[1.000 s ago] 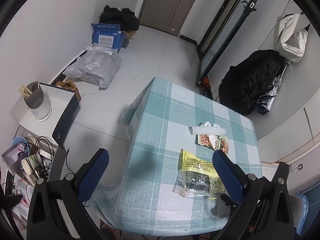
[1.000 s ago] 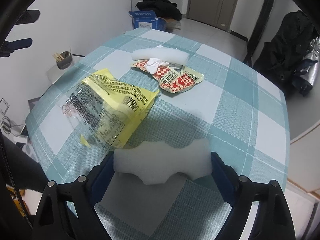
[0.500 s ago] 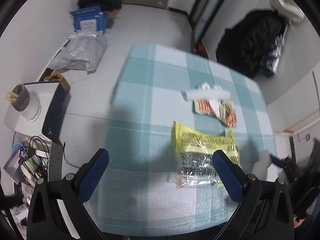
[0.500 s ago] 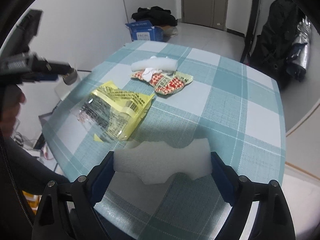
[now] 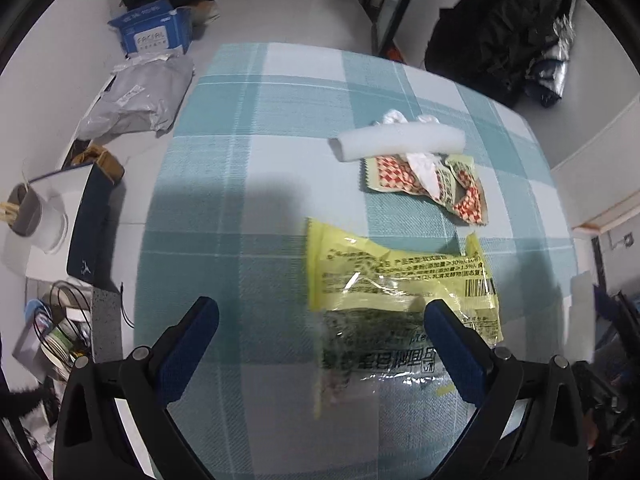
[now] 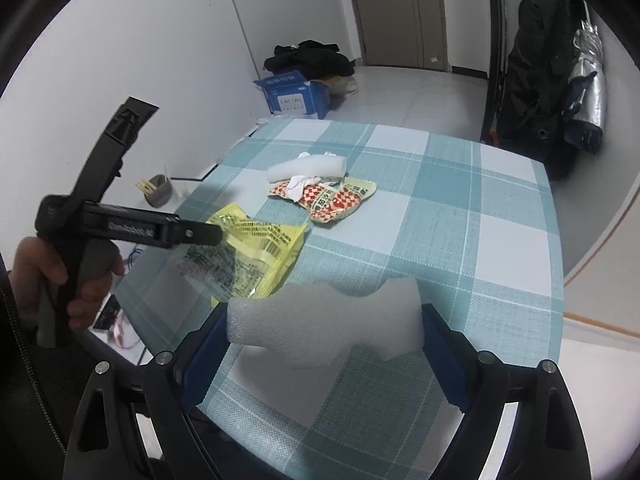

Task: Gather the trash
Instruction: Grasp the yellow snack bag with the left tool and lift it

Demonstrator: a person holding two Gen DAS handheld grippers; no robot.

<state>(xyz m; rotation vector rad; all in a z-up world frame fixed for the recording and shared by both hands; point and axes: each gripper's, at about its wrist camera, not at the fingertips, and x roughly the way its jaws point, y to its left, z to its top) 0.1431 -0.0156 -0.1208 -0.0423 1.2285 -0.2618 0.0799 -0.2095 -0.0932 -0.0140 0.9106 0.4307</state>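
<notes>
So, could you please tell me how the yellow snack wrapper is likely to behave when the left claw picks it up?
The yellow snack wrapper looks crinkled and partly clear, so it is probably thin, floppy film that sags. It lies flat on the checked tablecloth, so pinching an edge may be awkward. It appears empty, likely very light.

The left gripper [image 5: 320, 340] hangs spread wide above the yellow wrapper [image 5: 400, 280].
</notes>
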